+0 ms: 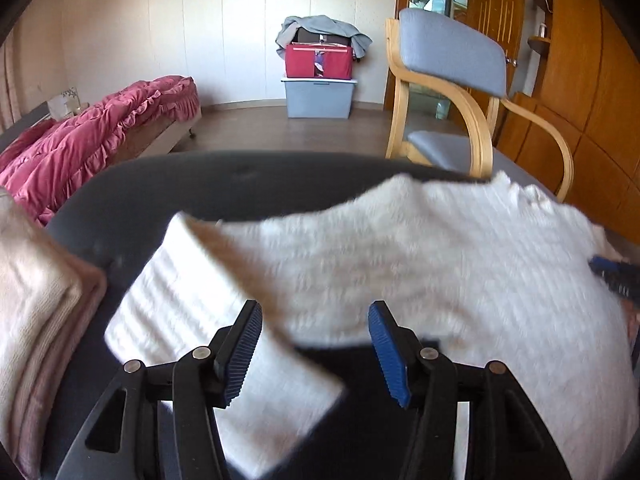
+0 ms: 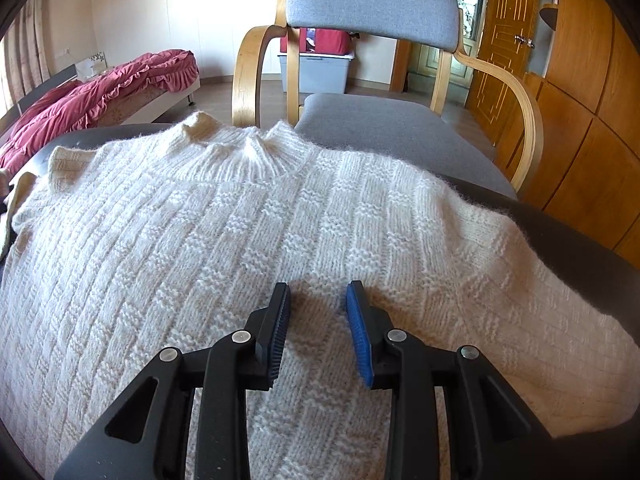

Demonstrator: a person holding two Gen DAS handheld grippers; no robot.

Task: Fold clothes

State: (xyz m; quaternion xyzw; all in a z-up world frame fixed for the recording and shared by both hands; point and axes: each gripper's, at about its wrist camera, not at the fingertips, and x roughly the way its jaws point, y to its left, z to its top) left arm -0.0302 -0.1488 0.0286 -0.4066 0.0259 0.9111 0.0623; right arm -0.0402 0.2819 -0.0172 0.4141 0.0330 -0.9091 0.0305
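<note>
Folding a cream knit sweater on a dark round table; the garment lies flat with its collar at twelve o'clock toward a grey armchair; the right gripper hovers low over the chest panel, jaws partly apart and clamping nothing; the left gripper stands wide apart and empty over the hem, a sleeve folded across at seven o'clock in its blurred view; a folded pink garment waits at nine o'clock. Done well, the next fold likely means pinching the thick knit at an edge, lifting both layers evenly; smoothing toward the collar. No brand, label or writing is legible anywhere.
</note>
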